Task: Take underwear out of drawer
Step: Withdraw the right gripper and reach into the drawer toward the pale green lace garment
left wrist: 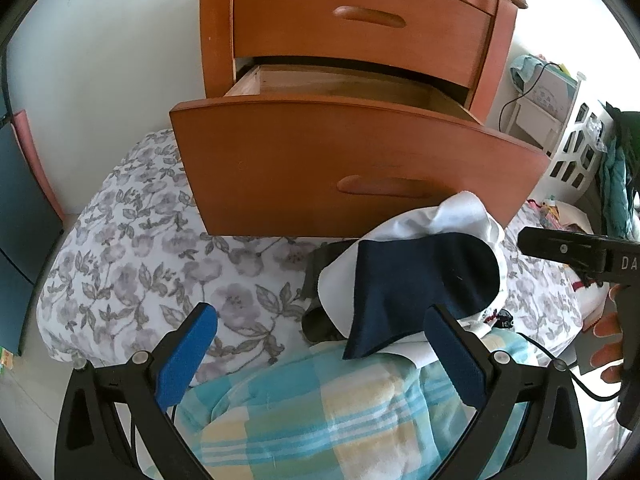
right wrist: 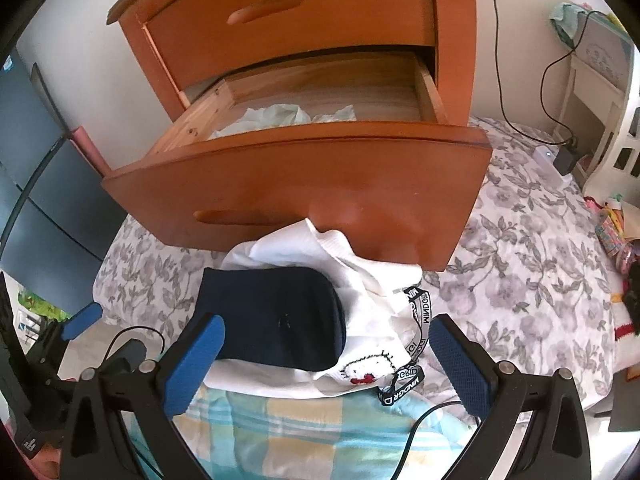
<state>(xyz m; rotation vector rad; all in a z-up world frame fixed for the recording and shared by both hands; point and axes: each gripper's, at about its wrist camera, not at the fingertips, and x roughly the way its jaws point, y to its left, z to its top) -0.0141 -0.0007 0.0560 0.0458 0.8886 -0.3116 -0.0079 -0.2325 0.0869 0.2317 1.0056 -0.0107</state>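
Looking down, I see soft navy underwear (right wrist: 276, 316) on crumpled white cloth (right wrist: 372, 280), before the curved wooden drawer (right wrist: 296, 184). My right gripper (right wrist: 324, 340) stands wide around it, untouching; left gripper (left wrist: 320, 328) wide too.

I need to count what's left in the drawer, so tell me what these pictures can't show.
- Drawer contents: in the left wrist view its raised front panel hides the floor.
- Pale fabric in the drawer: in the right wrist view the front panel cuts off its lower part, so its type is unclear.
- Under the navy garment: the pile's layers cover each other.
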